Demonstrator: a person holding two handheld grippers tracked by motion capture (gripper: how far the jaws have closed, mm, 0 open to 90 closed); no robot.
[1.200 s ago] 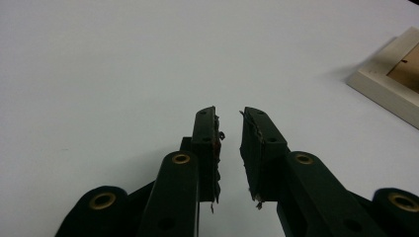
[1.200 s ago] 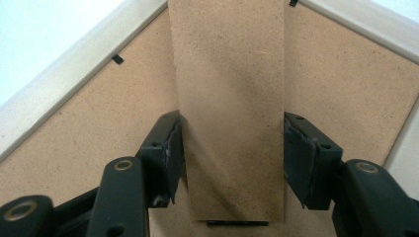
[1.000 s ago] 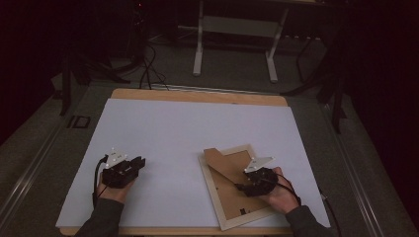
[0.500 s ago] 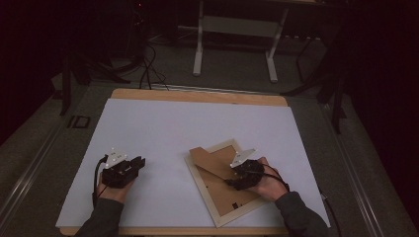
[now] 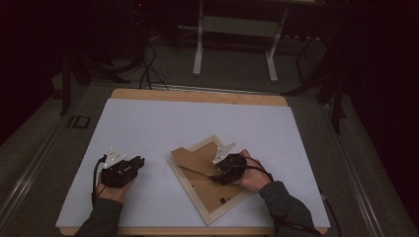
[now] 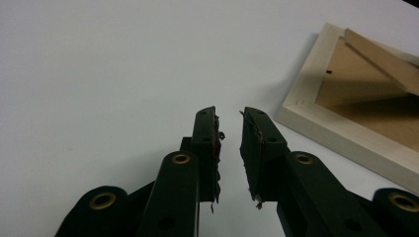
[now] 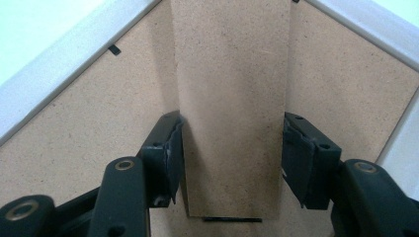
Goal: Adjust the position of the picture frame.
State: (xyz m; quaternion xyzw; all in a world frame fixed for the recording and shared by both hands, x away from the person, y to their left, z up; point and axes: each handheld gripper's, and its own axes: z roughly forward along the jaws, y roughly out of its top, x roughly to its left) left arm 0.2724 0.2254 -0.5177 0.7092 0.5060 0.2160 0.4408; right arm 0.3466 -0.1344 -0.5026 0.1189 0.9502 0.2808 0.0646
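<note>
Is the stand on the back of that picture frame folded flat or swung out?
Swung out. In the left gripper view the stand lifts clear of the picture frame backing and shadows it; the right gripper straddles the strip.

A sheet [image 5: 197,128] covers most of the table [image 5: 197,95]. On it, toward the near right corner, lies a picture frame [image 5: 197,195] face down, turned cornerwise to the table's edges. Its stand [image 5: 190,160] lies across the frame's back. The right tool [image 5: 220,177] rests on the frame, astride the stand. The left tool [image 5: 141,162] lies on the sheet near the near left corner, left of the frame.
</note>
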